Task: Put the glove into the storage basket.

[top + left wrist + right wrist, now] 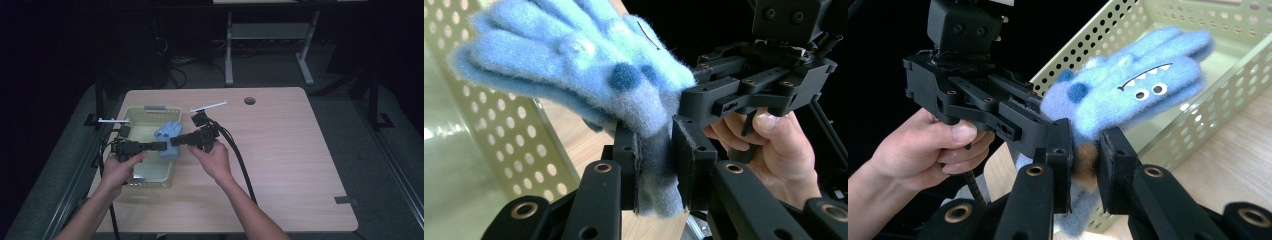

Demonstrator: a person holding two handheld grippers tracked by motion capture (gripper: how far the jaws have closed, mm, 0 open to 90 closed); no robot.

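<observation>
Both of your grippers clamp one fuzzy light-blue knitted glove (169,136) over the right rim of the pale green perforated plastic basket (145,176).

Your left hand (118,169) levels the left gripper (161,146) rightward; your right hand (215,159) levels the right gripper (176,142) leftward, so they meet tip to tip. Each grips the glove's cuff, jaws narrowed on the cloth. The glove's long axis runs from cuff up to fingers, which point away from you over the basket on the light wooden table (280,150). The jaws hide the cuff's middle; its lower end is cut off in the left gripper view.
</observation>
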